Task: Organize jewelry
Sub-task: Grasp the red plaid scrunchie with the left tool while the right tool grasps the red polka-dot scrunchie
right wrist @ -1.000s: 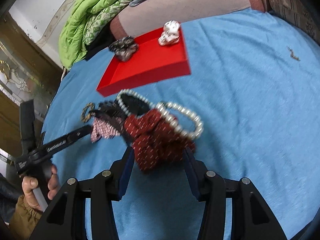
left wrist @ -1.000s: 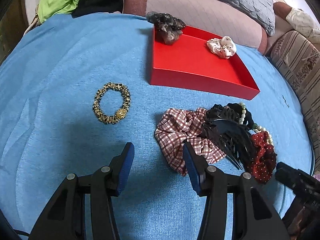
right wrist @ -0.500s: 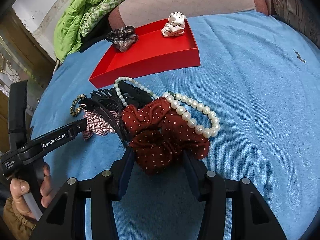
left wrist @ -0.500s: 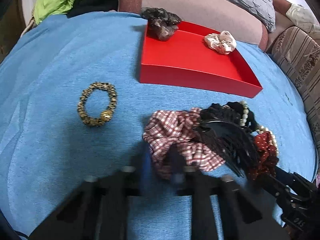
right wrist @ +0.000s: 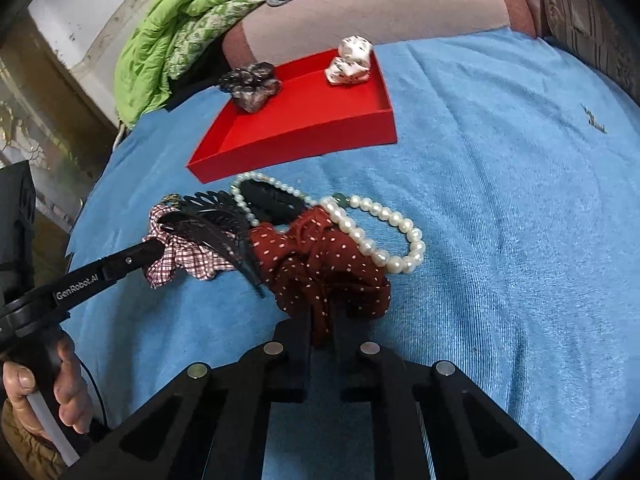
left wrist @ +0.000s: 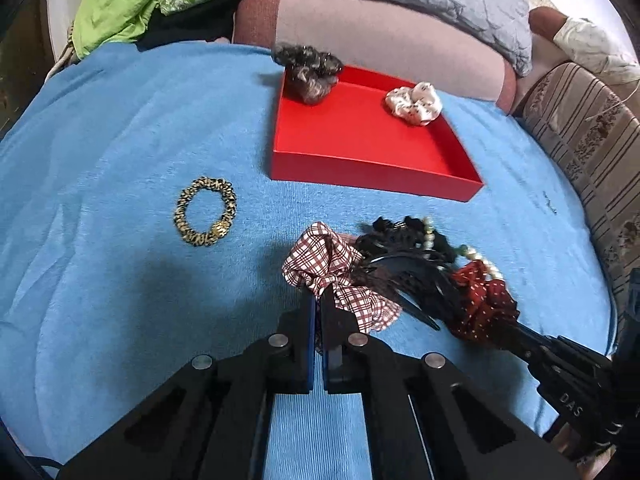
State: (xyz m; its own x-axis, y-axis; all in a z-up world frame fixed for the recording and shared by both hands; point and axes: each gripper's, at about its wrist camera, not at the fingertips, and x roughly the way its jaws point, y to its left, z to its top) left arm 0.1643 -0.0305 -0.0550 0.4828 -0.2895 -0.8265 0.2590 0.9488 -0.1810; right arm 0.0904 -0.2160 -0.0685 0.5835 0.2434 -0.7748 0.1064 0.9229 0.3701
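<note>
Left tongs (left wrist: 319, 300) pinching plaid scrunchie (left wrist: 320, 264) | right tongs (right wrist: 322, 320) pinching dotted scrunchie (right wrist: 320, 264)

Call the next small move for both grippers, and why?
Probably lift both straight up a little to separate the pile. The left gripper is shut on the plaid scrunchie, the right gripper on the red dotted scrunchie, and a black hair claw and pearl bracelet lie on them. The red tray has room.

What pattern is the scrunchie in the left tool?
Red-and-white plaid scrunchie, clearest in the left wrist view.
</note>
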